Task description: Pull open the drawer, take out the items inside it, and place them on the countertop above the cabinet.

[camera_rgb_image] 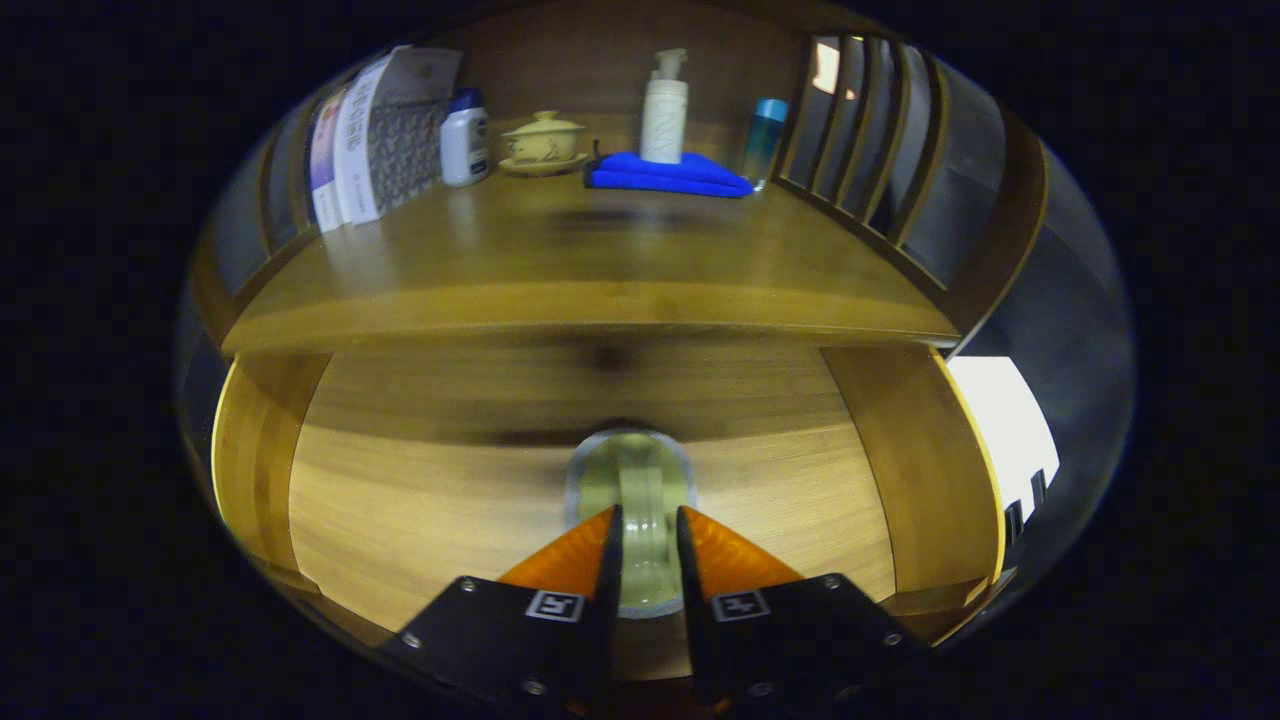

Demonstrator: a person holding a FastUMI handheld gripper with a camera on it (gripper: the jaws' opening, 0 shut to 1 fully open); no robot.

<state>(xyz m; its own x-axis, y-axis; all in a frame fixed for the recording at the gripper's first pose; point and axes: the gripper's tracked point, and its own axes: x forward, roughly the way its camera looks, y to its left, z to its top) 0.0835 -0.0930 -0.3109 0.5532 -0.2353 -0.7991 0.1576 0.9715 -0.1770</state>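
The gripper point(646, 525) clamps a roll point(632, 478), probably tape, inside the open drawer point(420, 480); next, lift it clear and onto the countertop point(560, 270).

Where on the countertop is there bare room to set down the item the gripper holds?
The gripper is shut on a pale roll over the open drawer. The countertop's front half is bare, from the books across to the slatted side. The back is crowded: white bottle, lidded cup, blue cloth under a pump bottle, blue-capped bottle.
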